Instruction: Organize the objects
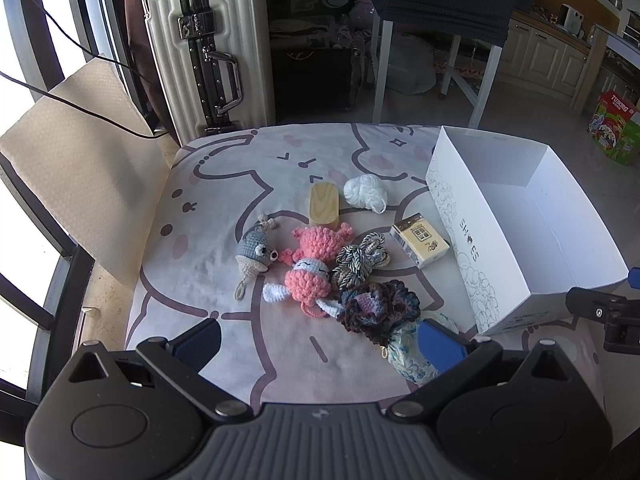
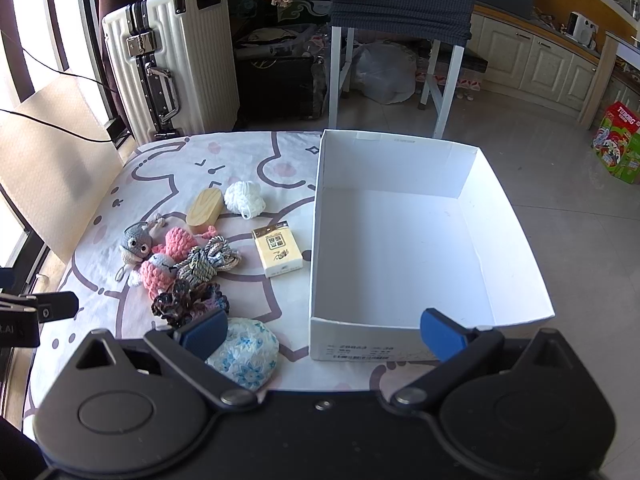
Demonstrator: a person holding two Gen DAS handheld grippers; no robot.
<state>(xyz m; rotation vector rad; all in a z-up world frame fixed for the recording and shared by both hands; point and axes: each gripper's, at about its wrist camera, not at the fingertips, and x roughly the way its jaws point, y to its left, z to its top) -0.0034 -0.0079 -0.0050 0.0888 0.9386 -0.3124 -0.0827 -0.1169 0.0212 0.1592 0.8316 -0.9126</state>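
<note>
One box (image 2: 400, 240), one tissue pack (image 2: 277, 249), one wooden block (image 2: 204, 207), five yarn pieces (image 2: 244, 197)

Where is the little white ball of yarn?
The white yarn ball sits on the cartoon-print cloth, just right of the wooden block and beyond the yellow packet, left of the empty white box.

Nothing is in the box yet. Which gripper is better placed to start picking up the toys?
Probably left: the open left gripper faces the crochet pile directly, while the open right gripper sits mostly before the empty white box.
</note>
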